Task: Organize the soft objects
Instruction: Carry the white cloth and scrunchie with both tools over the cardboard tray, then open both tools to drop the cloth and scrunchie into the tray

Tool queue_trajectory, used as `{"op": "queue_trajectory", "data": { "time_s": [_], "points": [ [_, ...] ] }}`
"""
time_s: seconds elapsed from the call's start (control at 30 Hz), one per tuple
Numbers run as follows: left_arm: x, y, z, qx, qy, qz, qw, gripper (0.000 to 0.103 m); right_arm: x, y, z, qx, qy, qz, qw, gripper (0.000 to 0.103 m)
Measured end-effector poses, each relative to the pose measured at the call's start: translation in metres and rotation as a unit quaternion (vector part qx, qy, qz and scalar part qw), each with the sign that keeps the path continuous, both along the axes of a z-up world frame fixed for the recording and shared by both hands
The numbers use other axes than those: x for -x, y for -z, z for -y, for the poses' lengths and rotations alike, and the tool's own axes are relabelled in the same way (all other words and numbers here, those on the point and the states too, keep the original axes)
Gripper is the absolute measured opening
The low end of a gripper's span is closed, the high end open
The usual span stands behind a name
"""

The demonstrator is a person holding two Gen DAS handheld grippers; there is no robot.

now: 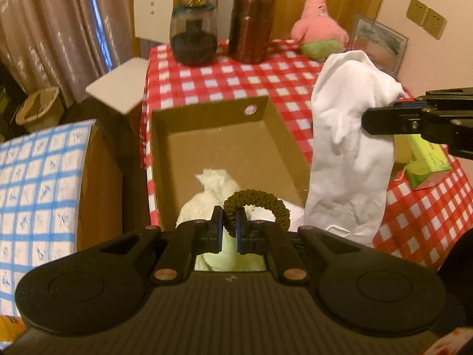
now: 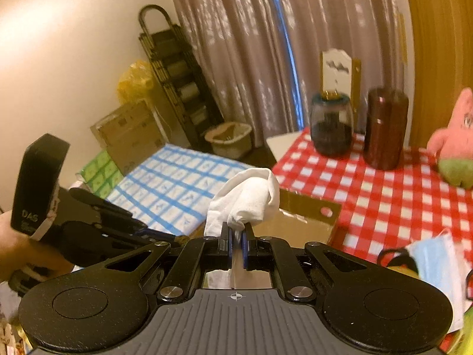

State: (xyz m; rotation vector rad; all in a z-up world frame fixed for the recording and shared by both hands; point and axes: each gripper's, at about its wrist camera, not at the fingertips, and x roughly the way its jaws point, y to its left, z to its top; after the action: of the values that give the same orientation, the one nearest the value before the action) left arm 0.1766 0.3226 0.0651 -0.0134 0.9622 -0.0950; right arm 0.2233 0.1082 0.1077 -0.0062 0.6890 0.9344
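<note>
We pinch a hair tie (image 1: 256, 210) in our left gripper (image 1: 229, 224) and a white sock (image 1: 348, 153) in our right gripper (image 2: 235, 236), both nearly above the box (image 1: 224, 145), where one white thing (image 1: 212, 195) already lies.

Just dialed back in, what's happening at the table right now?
A person is tidying soft things into the cardboard box on the checked table, a gripper in each hand. The left gripper is shut on a dark hair scrunchie over the near end of the box, where something white and fluffy already lies. The right gripper is shut on a white sock, which hangs beside the box. A pink plush toy sits at the far end of the table.
</note>
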Motion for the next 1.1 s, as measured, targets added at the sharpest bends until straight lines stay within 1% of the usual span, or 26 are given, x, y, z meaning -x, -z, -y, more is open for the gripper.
{"op": "queue_trajectory", "data": {
  "time_s": [0.07, 0.23, 0.4, 0.47, 0.57, 0.63, 0.8, 0.83, 0.87, 0.9, 0.93, 0.97, 1.1],
  "points": [
    [-0.005, 0.013, -0.004, 0.005, -0.006, -0.006, 0.9999, 0.007, -0.008, 0.012, -0.007, 0.007, 0.007, -0.004, 1.000, 0.006],
    [-0.019, 0.037, -0.007, 0.012, -0.015, -0.014, 0.9997, 0.007, -0.023, 0.034, -0.023, 0.020, 0.035, 0.002, 0.999, 0.006],
    [-0.027, 0.055, -0.007, 0.014, -0.019, -0.023, 0.9995, 0.011, -0.027, 0.055, -0.034, 0.029, 0.025, -0.009, 0.999, 0.006],
    [-0.029, 0.057, -0.008, 0.016, -0.020, -0.024, 0.9994, 0.018, -0.029, 0.066, -0.039, 0.036, 0.019, -0.016, 0.999, 0.006],
    [-0.027, 0.057, -0.011, 0.016, -0.023, -0.022, 0.9994, 0.023, -0.034, 0.082, -0.043, 0.045, 0.017, -0.026, 0.998, 0.007],
    [-0.025, 0.055, -0.013, 0.017, -0.026, -0.016, 0.9994, 0.026, -0.036, 0.090, -0.045, 0.050, 0.014, -0.034, 0.998, 0.007],
    [-0.018, 0.046, -0.016, 0.031, -0.034, 0.000, 0.9989, 0.028, -0.042, 0.109, -0.050, 0.068, -0.005, -0.057, 0.996, 0.008],
    [-0.017, 0.045, -0.017, 0.033, -0.036, 0.003, 0.9988, 0.028, -0.044, 0.111, -0.051, 0.069, -0.007, -0.061, 0.996, 0.010],
    [-0.015, 0.044, -0.017, 0.035, -0.039, 0.006, 0.9986, 0.028, -0.045, 0.112, -0.051, 0.070, -0.006, -0.063, 0.996, 0.022],
    [-0.013, 0.043, -0.017, 0.036, -0.039, 0.007, 0.9985, 0.028, -0.046, 0.112, -0.050, 0.069, -0.006, -0.064, 0.996, 0.045],
    [-0.011, 0.042, -0.016, 0.038, -0.040, 0.009, 0.9984, 0.028, -0.046, 0.111, -0.049, 0.067, -0.005, -0.064, 0.996, 0.056],
    [-0.009, 0.041, -0.016, 0.039, -0.042, 0.011, 0.9983, 0.029, -0.046, 0.110, -0.048, 0.064, -0.004, -0.063, 0.996, 0.062],
    [-0.002, 0.036, -0.015, 0.045, -0.055, 0.021, 0.9972, 0.030, -0.041, 0.099, -0.041, 0.047, -0.003, -0.055, 0.997, 0.062]
  ]
}}
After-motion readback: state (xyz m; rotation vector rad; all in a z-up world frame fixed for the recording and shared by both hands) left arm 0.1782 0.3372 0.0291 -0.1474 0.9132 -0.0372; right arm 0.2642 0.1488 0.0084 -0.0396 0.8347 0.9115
